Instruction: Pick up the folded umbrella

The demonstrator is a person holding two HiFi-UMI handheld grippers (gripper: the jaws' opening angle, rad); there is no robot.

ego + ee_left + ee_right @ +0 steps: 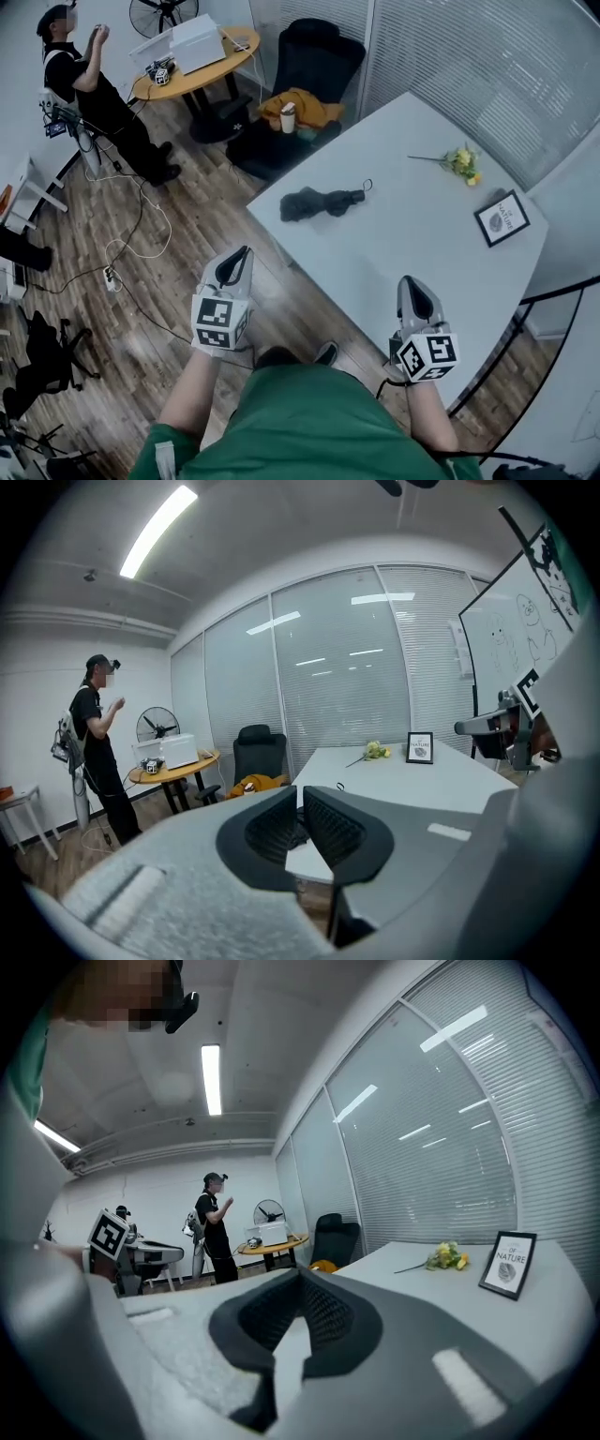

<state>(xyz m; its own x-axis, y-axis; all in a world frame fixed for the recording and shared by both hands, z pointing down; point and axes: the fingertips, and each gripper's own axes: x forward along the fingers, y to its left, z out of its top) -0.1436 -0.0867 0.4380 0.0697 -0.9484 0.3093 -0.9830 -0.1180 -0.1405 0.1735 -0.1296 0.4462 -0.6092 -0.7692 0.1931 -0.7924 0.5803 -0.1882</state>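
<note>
Black folded fabric umbrella (319, 202) lies flat near the left corner of the white rectangular table (403, 253), probably set there for easy reach. Its long axis runs across the head view, strap-loop end pointing right. Left gripper (244, 253) and right gripper (410, 282): 2 claws closed, empty, well short of it, likely not reaching yet.

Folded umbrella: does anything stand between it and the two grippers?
Nothing visible does. The folded umbrella lies alone on the table; only bare tabletop and floor separate it from the left gripper and right gripper. Flowers and framed picture lie aside.
</note>
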